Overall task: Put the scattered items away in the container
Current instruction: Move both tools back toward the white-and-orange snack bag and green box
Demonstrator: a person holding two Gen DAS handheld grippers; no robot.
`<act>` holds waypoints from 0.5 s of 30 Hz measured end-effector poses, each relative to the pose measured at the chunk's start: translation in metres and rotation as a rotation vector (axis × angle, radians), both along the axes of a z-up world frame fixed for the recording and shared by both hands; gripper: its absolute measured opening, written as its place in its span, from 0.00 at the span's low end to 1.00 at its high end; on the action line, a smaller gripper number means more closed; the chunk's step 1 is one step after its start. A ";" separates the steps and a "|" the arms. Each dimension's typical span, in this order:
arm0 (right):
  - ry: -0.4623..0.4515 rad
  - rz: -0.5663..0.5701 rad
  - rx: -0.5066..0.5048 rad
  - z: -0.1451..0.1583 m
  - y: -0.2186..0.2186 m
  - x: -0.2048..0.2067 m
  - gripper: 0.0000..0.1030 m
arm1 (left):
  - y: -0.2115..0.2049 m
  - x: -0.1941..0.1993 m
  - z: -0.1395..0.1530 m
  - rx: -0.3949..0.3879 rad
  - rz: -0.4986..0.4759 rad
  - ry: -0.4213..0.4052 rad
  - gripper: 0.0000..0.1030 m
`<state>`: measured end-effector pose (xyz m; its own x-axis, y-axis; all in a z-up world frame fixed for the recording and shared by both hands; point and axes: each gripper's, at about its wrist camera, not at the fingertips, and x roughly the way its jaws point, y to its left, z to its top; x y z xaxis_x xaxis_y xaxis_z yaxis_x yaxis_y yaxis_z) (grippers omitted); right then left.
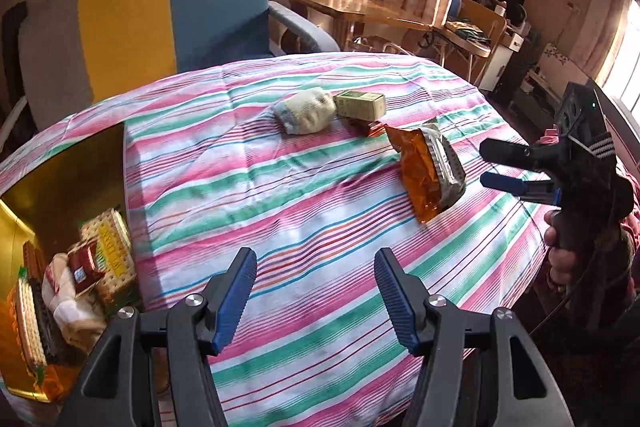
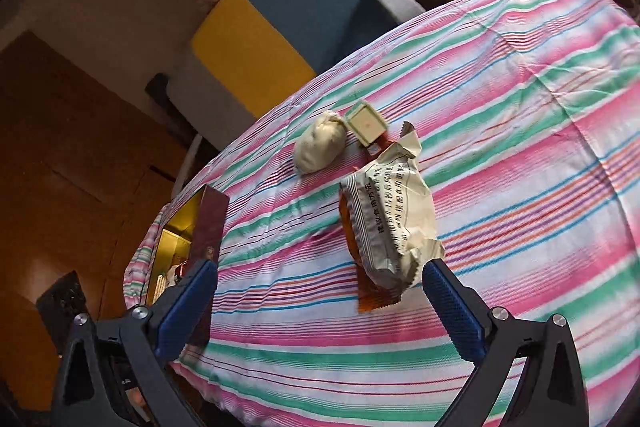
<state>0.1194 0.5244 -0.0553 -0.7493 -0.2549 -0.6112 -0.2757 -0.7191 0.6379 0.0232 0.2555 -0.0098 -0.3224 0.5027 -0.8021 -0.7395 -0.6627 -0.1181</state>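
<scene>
Jaws gape empty on both the left gripper and right gripper; the crinkly snack packet could slip from a shallow pinch.

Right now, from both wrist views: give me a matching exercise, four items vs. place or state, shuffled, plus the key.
Things:
1. snack packet
2. rolled-up sock
3. cracker pack
4. left gripper

Place or state:
A. already inside the gold-lined box
B. open, nothing between its fingers
C. on the striped cloth, nearest the right gripper
D. on the cloth, beside the small green carton

Pairs: 1-C, 2-D, 3-A, 4-B
</scene>
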 end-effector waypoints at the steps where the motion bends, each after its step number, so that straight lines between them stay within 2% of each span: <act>1: -0.001 -0.028 -0.006 -0.002 0.005 0.007 1.00 | 0.011 0.000 0.001 0.000 -0.024 -0.006 0.60; 7: 0.010 -0.143 -0.058 -0.015 0.031 0.047 1.00 | 0.077 -0.006 -0.002 0.034 -0.110 -0.098 0.60; 12: 0.002 -0.167 -0.062 -0.023 0.039 0.065 1.00 | 0.118 -0.013 -0.013 0.047 -0.151 -0.178 0.60; 15: 0.003 -0.168 -0.061 -0.027 0.041 0.068 1.00 | 0.137 -0.019 -0.017 0.051 -0.158 -0.180 0.60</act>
